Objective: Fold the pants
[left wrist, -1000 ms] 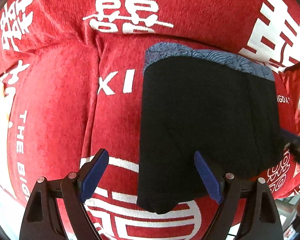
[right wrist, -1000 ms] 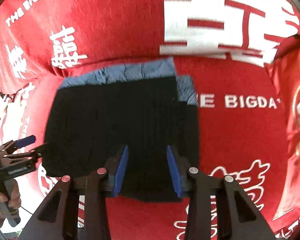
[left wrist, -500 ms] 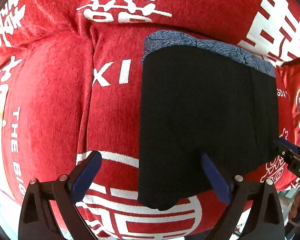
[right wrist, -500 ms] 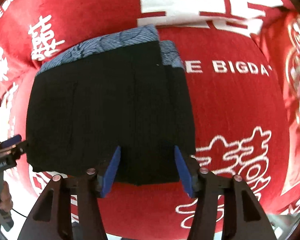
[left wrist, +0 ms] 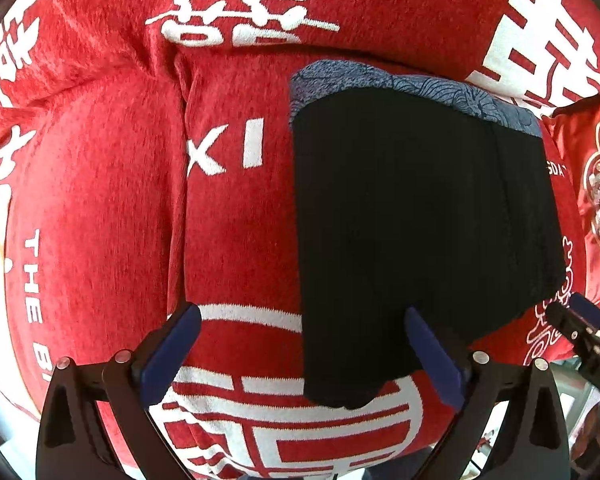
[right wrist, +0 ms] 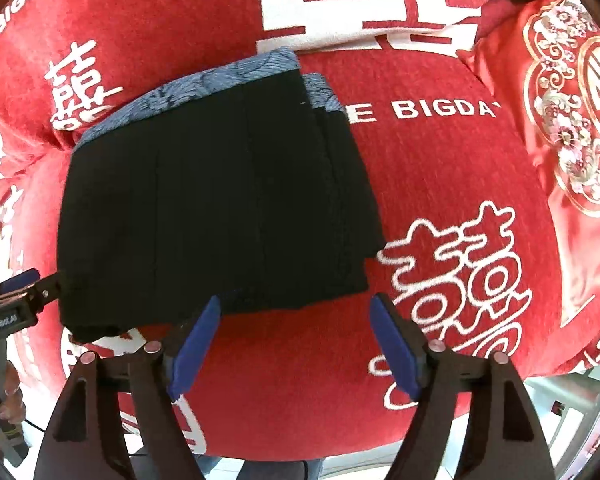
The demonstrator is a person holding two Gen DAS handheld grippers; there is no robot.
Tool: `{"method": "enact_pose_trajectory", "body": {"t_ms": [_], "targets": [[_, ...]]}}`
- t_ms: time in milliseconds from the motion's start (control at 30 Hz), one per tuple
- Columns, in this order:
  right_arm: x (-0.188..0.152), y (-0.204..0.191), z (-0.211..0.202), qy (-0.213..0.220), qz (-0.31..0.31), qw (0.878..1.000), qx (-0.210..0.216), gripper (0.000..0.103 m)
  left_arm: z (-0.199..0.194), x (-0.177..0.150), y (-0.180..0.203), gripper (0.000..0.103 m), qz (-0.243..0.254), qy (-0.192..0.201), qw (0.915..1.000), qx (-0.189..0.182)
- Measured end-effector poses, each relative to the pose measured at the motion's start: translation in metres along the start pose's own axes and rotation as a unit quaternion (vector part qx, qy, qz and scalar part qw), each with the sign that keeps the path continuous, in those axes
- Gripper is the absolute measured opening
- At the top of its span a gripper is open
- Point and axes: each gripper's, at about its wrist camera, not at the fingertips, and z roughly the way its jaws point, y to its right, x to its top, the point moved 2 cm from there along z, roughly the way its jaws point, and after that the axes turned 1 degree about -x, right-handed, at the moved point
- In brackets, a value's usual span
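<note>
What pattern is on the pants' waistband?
Blue-grey swirling line print on the waistband of the black pants; clearest in left wrist view.

The black pants [left wrist: 420, 216] lie folded into a compact, roughly rectangular stack, flat on the red cover with white lettering. Their dark fabric shows faint lengthwise ridges. Along the far edge a blue-grey patterned layer [right wrist: 204, 84] peeks out from under the black, possibly an inner lining or waistband. The right-hand side shows a second, slightly offset layer, and the near edge bulges a little at one corner.
</note>
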Motion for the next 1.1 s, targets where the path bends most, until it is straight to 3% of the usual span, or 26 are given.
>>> {"method": "enact_pose_trajectory", "body": {"t_ms": [500, 767, 1100], "targets": [[-0.037, -0.030, 0.007, -0.017, -0.001, 0.999, 0.028, 0.081, -0.004, -0.007, -0.027, 0.102, -0.004, -0.010, 0.9999, -0.008], [-0.012, -0.004, 0.000, -0.011, -0.001, 0.999, 0.038, 0.081, -0.002, 0.020, -0.022, 0.102, -0.053, 0.002, 0.9986, -0.007], [0.023, 0.030, 0.011, -0.023, -0.009, 0.999, 0.048, 0.081, 0.009, 0.039, -0.001, 0.102, -0.064, -0.005, 0.9979, -0.002]]}}
